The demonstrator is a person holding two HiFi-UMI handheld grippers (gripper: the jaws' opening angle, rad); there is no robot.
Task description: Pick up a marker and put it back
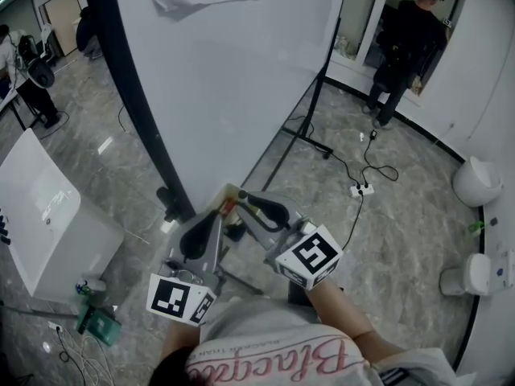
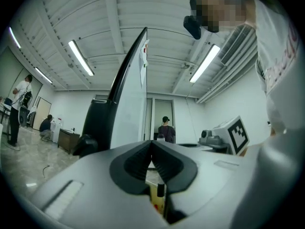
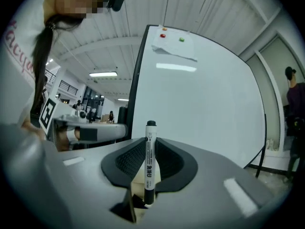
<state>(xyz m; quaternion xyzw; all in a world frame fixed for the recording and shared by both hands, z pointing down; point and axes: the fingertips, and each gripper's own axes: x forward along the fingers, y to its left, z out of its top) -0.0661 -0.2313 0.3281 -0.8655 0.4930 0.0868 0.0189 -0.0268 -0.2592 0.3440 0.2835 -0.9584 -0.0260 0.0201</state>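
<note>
My right gripper (image 3: 151, 142) is shut on a white marker (image 3: 150, 162) with a black cap, which stands upright between its dark pads. In the head view the right gripper (image 1: 245, 199) sits at the lower edge of the whiteboard (image 1: 233, 79), by its tray. The whiteboard (image 3: 200, 99) fills the background of the right gripper view. Just to the left, my left gripper (image 1: 216, 218) hangs below the board with its pads together. In the left gripper view its jaws (image 2: 152, 147) meet at the tips with nothing between them. A yellowish thing shows below them.
The board's black stand legs (image 1: 302, 135) spread over the marble floor. A power strip with cable (image 1: 362, 189) lies to the right. A person (image 1: 406, 47) stands at a doorway far right. A white table (image 1: 44, 215) is at left, and white bins (image 1: 476, 179) at right.
</note>
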